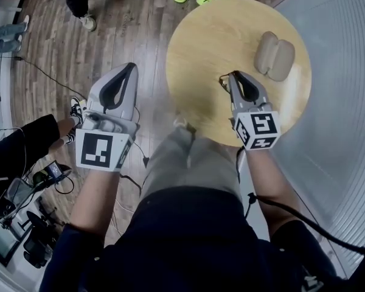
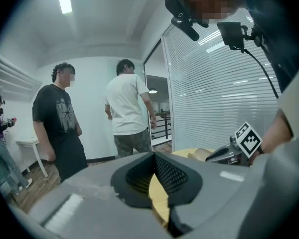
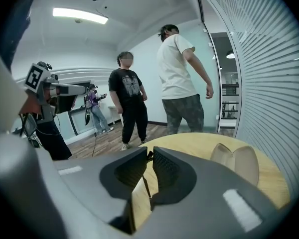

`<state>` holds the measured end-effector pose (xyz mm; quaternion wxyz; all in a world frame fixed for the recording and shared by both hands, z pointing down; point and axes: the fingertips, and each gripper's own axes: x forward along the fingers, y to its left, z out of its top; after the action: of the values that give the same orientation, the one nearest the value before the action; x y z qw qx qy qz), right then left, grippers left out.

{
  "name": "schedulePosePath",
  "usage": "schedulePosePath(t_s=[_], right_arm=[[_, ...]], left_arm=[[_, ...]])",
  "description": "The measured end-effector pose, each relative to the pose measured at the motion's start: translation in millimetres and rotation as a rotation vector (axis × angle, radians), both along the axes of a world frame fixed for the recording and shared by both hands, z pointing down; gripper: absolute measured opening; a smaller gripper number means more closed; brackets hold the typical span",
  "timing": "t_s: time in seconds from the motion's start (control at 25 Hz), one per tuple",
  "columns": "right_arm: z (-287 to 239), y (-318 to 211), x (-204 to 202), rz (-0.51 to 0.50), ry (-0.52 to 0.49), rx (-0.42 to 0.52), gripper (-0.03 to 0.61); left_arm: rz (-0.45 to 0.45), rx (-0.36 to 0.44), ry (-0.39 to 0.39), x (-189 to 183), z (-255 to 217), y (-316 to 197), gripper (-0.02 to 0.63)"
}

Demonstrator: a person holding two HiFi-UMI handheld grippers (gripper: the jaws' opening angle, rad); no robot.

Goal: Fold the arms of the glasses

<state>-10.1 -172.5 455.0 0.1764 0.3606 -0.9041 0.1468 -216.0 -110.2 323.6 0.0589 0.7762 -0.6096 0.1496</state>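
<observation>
My right gripper (image 1: 232, 75) hovers over the round wooden table (image 1: 204, 47), shut on a thin dark part of the glasses (image 1: 222, 82). In the right gripper view the glasses (image 3: 149, 156) show only as a dark sliver pinched at the jaw tips, with a thin arm hanging below; the rest is hidden. My left gripper (image 1: 132, 67) is held off the table's left edge, above the floor, its jaws shut with nothing between them. The left gripper view looks across the table (image 2: 158, 193) toward the right gripper (image 2: 224, 154).
An open beige glasses case (image 1: 274, 55) lies at the table's far right, and this case (image 3: 235, 162) appears ahead in the right gripper view. Two people (image 2: 127, 108) stand beyond the table. A slatted wall (image 1: 347, 102) runs along the right. Cables and gear (image 1: 24, 205) lie at the left.
</observation>
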Motion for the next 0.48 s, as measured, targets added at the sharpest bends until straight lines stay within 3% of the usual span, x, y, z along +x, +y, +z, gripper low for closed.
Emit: schedulePosePath(t_s=[0.12, 0.48], right_arm=[[-5, 4, 0, 0.008, 0.006, 0.001, 0.044], [24, -10, -3, 0.027, 0.012, -0.024, 0.044]], left_arm=[[0.022, 0.032, 0.021, 4, -10, -3, 0.002], [0.058, 0.009, 0.021, 1, 23, -28, 0.002]])
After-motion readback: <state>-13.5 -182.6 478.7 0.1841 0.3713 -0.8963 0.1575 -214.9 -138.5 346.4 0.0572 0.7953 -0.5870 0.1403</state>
